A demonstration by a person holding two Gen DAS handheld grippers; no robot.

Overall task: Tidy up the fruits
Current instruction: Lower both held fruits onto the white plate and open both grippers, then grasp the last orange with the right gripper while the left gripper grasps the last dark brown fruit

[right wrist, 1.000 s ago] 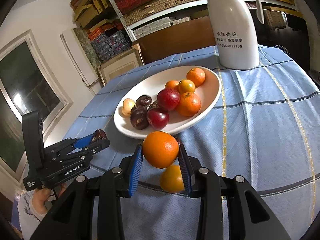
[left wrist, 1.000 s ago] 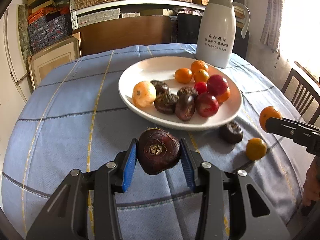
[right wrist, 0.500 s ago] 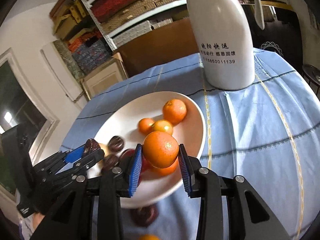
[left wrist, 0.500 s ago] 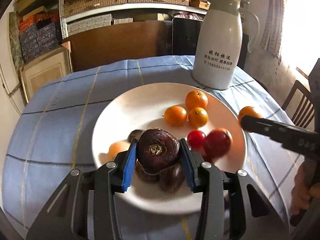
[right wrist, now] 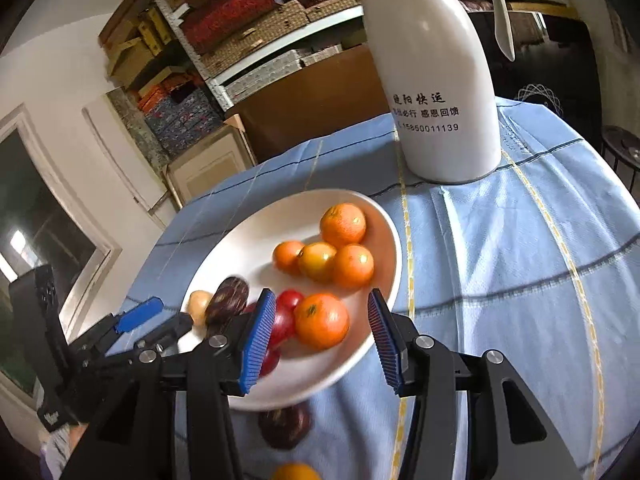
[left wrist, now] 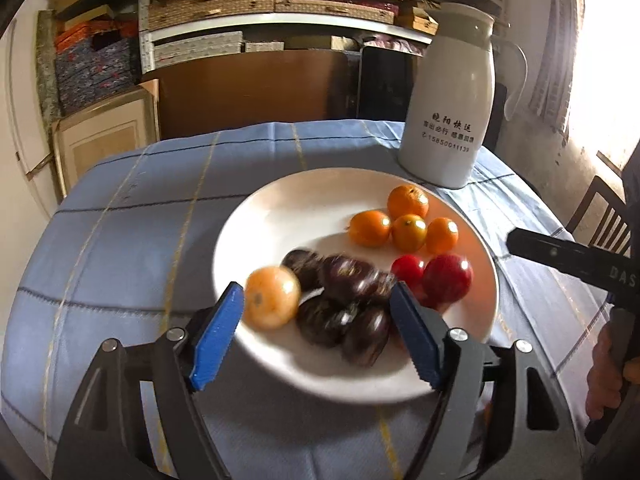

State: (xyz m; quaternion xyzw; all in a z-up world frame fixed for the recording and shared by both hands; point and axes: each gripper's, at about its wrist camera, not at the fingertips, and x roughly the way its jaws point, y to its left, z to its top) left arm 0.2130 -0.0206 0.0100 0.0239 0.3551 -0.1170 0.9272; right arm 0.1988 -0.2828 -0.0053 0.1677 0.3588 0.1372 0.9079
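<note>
Blue tablecloth [right wrist: 500,280] holds the plate [left wrist: 280,216]. Your left gripper [left wrist: 316,328] is opening over maybe five blurry dark fruits [left wrist: 348,280]; your right gripper [right wrist: 320,340] is opening, with one orange [right wrist: 321,321] loose between its jaws.

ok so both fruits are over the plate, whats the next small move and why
Probably pull both grippers back. The left gripper and right gripper are opening and the pads press on nothing; a dark fruit and an orange are on the cloth beside the plate.

a white shelf unit [left wrist: 224,28] on the far wall holds stacked woven and patterned boxes, with a brown wooden panel [left wrist: 256,88] below. framed boards [left wrist: 104,144] lean at far left. bright daylight enters at right, beside a wooden chair [left wrist: 600,216].
</note>
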